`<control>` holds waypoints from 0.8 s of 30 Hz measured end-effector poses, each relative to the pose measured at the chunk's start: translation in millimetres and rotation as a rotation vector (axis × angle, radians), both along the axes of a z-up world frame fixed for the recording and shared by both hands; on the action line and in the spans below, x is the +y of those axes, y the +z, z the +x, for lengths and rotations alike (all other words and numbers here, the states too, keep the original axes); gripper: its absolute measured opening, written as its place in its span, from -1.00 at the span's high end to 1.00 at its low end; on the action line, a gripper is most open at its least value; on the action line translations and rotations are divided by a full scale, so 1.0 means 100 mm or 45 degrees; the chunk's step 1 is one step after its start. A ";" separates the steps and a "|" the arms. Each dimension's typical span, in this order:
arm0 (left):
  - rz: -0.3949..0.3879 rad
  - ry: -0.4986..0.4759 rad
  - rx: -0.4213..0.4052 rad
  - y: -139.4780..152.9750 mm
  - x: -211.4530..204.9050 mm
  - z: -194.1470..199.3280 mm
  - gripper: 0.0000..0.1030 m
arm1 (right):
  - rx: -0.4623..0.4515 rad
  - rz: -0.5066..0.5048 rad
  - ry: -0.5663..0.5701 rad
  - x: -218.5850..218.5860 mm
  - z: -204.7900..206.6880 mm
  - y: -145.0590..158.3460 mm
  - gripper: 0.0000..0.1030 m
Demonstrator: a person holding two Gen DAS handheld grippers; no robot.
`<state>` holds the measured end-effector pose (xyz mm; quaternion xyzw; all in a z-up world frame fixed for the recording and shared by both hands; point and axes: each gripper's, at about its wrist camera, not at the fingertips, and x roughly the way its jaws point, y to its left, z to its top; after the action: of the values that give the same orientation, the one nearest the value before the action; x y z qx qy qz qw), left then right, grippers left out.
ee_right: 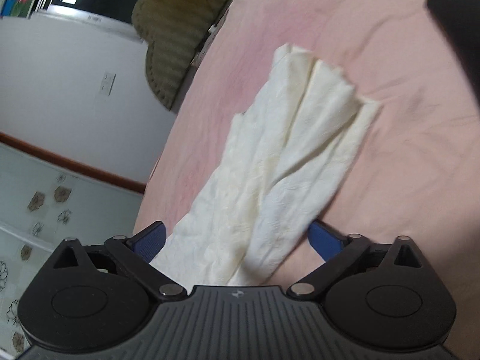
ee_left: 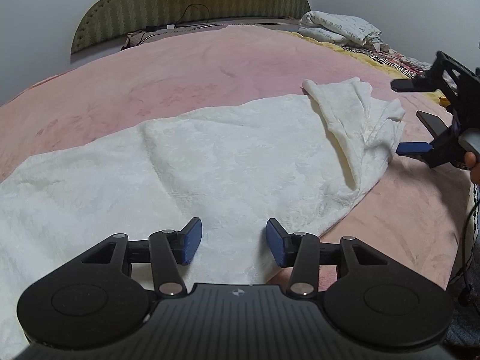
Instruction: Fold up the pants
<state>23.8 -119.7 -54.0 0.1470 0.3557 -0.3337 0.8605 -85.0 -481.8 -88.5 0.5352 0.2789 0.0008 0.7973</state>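
The white, plush-textured pants [ee_left: 210, 156] lay spread across the pink blanket-covered bed [ee_left: 180, 69], most of the fabric flat and wide in the left wrist view, with one end bunched and folded over itself toward the right side of the bed. The left tool [ee_left: 234, 241] hovered low over the near edge of the pants, its blue-padded fingers [ee_left: 192, 241] standing well apart with nothing between them.

The right tool [ee_right: 237, 240] was at the bunched end of the garment. In the right wrist view the cream-white cloth [ee_right: 288, 138] ran between its blue pads [ee_right: 150, 241] and right up to the tool's body, yet the pads stood wide on either side of the fabric rather than pinched onto it. The cloth stretched away from that tool in long creased folds onto the pink bed.

At the head of the bed stood an olive-green scalloped headboard [ee_left: 192, 3], and a folded white printed quilt [ee_left: 339, 28] sat at the far right corner.
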 end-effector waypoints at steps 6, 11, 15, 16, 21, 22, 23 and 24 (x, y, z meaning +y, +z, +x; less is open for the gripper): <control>0.002 -0.005 -0.009 -0.01 0.01 0.00 -0.08 | -0.139 -0.106 -0.331 -0.13 -0.18 0.08 -1.00; 0.011 0.000 -0.024 -0.01 0.00 0.00 -0.13 | -0.491 0.108 -0.512 -0.33 -0.67 0.11 -1.00; 0.010 0.000 -0.024 -0.01 0.01 0.00 -0.14 | -0.438 -0.128 -0.544 -0.47 -0.75 0.38 -1.00; 0.010 0.001 -0.024 -0.01 0.02 0.00 -0.15 | -0.354 -0.201 -0.526 -0.48 -0.70 0.42 -1.00; 0.016 0.005 -0.034 -0.01 0.02 0.00 -0.21 | -0.040 -0.155 -0.340 -0.42 -0.37 0.17 -1.00; 0.017 0.006 -0.036 -0.01 0.03 0.00 -0.23 | -0.036 -0.105 -0.319 -0.39 -0.35 0.10 -0.99; 0.017 0.006 -0.038 -0.01 0.03 0.00 -0.24 | -0.019 -0.070 -0.298 -0.35 -0.32 0.05 -0.99; 0.018 0.007 -0.041 -0.01 0.03 0.00 -0.24 | 0.024 -0.054 -0.278 -0.29 -0.29 0.01 -0.99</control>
<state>23.8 -116.5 -55.5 0.1573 0.3447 -0.3266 0.8659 -113.6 -510.8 -87.4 0.5454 0.2264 -0.0971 0.8012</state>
